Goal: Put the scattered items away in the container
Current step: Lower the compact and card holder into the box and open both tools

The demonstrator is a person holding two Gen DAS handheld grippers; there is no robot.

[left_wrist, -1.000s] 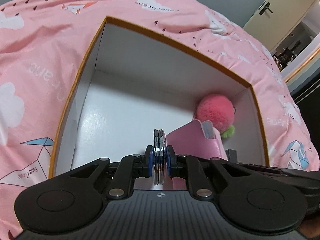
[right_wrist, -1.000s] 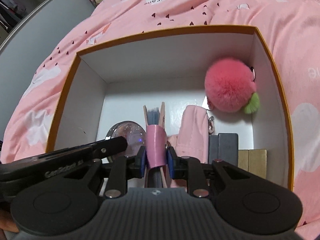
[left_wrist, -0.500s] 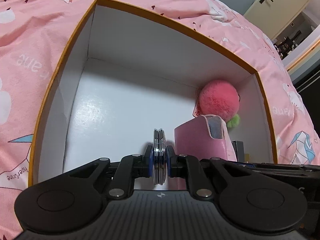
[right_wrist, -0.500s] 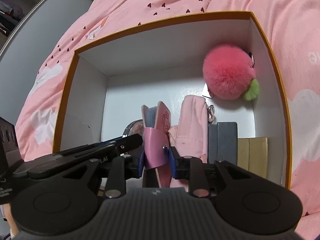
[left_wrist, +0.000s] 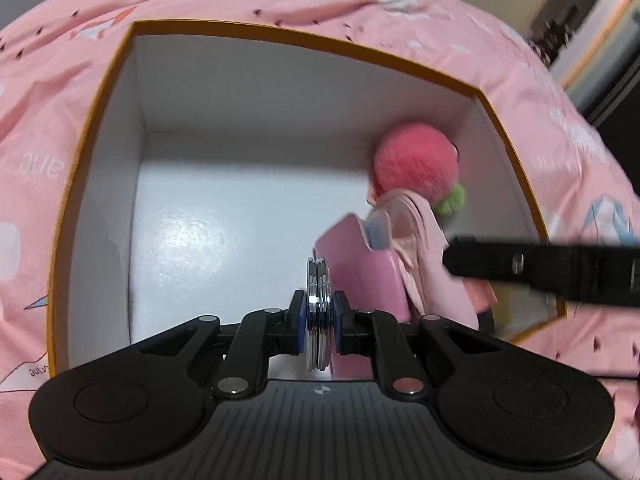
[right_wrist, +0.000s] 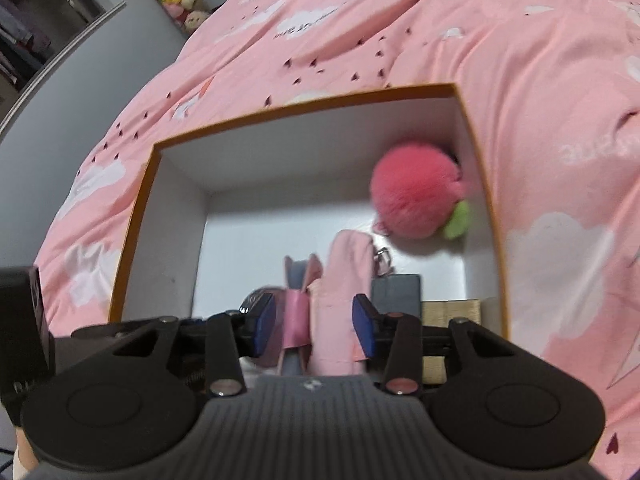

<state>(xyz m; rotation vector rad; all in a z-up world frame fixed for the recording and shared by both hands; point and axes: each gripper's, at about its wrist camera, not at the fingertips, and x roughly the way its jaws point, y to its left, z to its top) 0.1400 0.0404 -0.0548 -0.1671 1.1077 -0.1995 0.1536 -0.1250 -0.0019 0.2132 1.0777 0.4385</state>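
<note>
You see the box (right_wrist: pixel 132 216) lying on the bed (right_wrist: pixel 540 80). In its far right corner sits the plush ball (right_wrist: pixel 414 192). Nearer stand the card holder (right_wrist: pixel 298 280) and, right of it, the pouch (right_wrist: pixel 348 268), then two blocks (right_wrist: pixel 396 286).

The square cardboard box (left_wrist: pixel 100 128) was white inside with an orange rim. It stood on a pink bedcover (right_wrist: pixel 540 80) printed with white clouds and small dark hearts. Inside lay a fluffy pink pompom (right_wrist: pixel 414 190) with a green tuft, a pale pink card holder (left_wrist: pixel 360 264), and a grey block (right_wrist: pixel 396 292).
</note>
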